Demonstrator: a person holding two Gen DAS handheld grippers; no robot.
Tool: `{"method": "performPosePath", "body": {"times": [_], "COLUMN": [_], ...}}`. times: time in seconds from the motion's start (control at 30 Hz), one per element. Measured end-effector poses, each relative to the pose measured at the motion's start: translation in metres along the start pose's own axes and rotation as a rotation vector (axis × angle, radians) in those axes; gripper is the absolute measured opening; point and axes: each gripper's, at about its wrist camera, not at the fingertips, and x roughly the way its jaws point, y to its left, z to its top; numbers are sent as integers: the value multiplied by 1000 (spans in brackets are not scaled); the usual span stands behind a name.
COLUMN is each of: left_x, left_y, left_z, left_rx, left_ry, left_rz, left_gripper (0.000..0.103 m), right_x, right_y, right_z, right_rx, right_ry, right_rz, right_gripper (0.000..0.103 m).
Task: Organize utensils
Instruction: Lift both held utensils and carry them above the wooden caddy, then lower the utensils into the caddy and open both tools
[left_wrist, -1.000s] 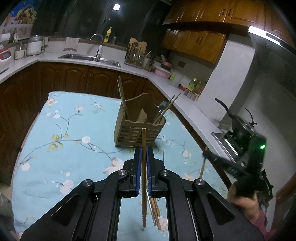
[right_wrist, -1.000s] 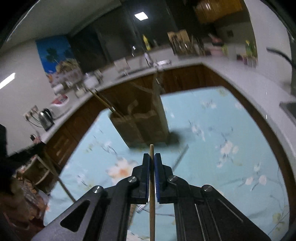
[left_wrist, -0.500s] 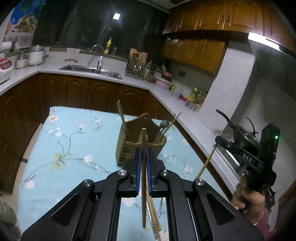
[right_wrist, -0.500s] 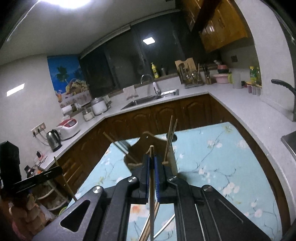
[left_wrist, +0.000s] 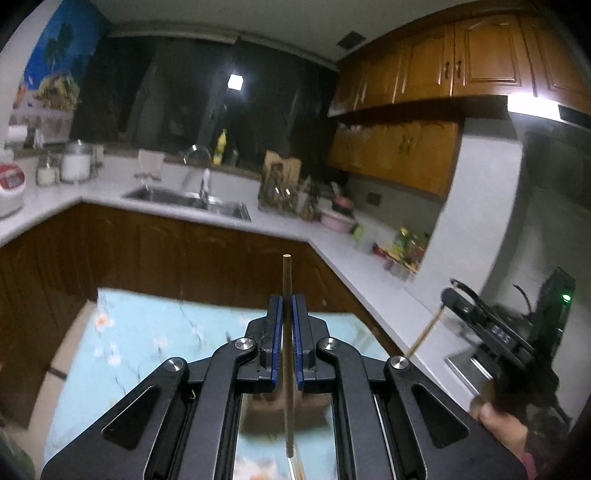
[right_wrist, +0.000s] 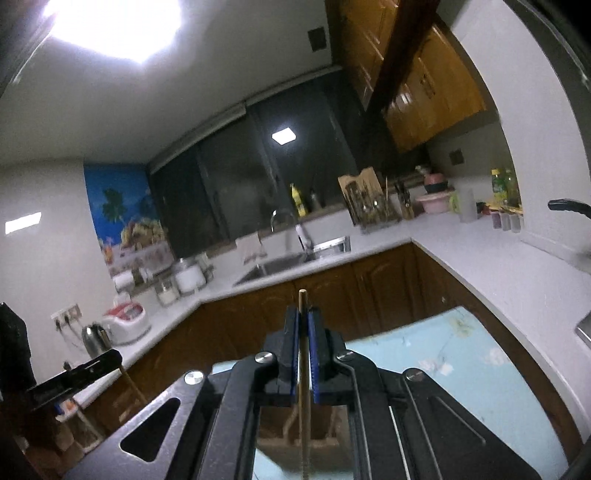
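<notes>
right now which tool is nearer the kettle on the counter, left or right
Left, most likely. In the right wrist view the left tool shows just below the kettle; the right tool is farther off, over the floral tablecloth.

One wooden chopstick (left_wrist: 287, 280) stands upright, pinched mid-length; a second chopstick (right_wrist: 303, 306) likewise, above the wooden holder (right_wrist: 314, 439).
</notes>
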Motion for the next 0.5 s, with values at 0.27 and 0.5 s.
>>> {"method": "performPosePath", "body": {"times": [0.27, 0.5], "left_x": [56, 87], "left_y": [9, 21], "left_z": [12, -34], "left_rx": [-16, -51], "left_ry": [-91, -59], "left_rz": [77, 97], "left_gripper": [5, 5], "right_x": [38, 63], "right_y": [1, -17], "right_z": [2, -32], "right_rx": [-14, 11], "right_ry": [-100, -48], "right_rz": [-41, -59], "right_gripper": [5, 5]}}
